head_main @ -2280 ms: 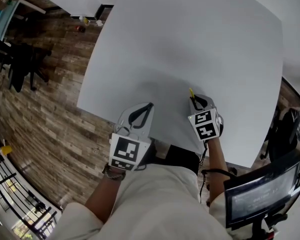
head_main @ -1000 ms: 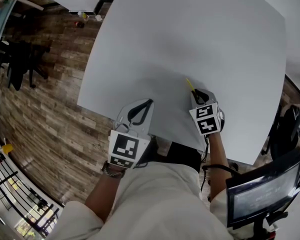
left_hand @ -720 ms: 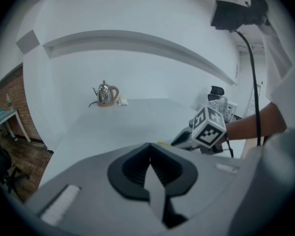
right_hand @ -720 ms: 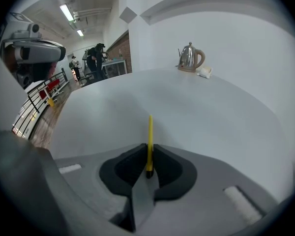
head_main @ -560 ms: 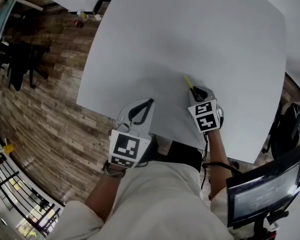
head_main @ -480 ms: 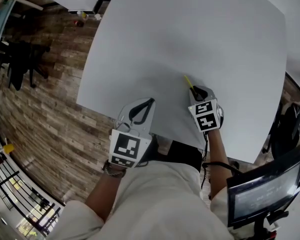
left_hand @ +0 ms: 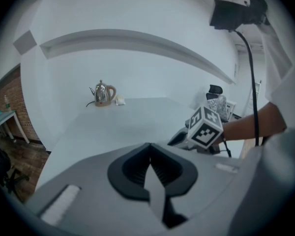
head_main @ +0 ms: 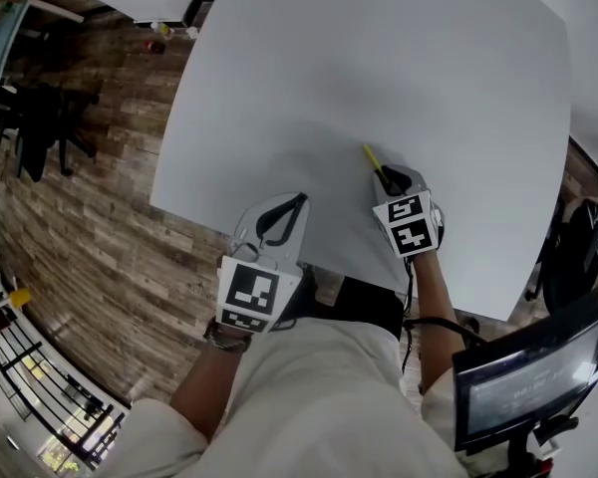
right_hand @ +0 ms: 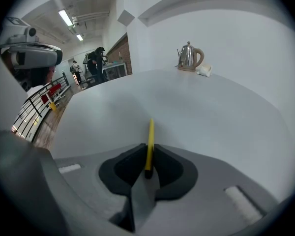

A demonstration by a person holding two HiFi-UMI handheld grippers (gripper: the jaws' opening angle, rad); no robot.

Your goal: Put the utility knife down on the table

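- Your right gripper [right_hand: 148,152], at the lower right of the head view, has the yellow utility knife [right_hand: 150,136] between its jaws. They have just been opening, yet the pads lie close against its sides.
- The knife's front end juts toward the upper left over the white table [head_main: 379,58].
- Your left gripper [left_hand: 150,154] sits lower centre, jaws together on nothing.

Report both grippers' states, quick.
Left gripper: closed, empty.
Right gripper: around the yellow utility knife; its fingers have just been opening.
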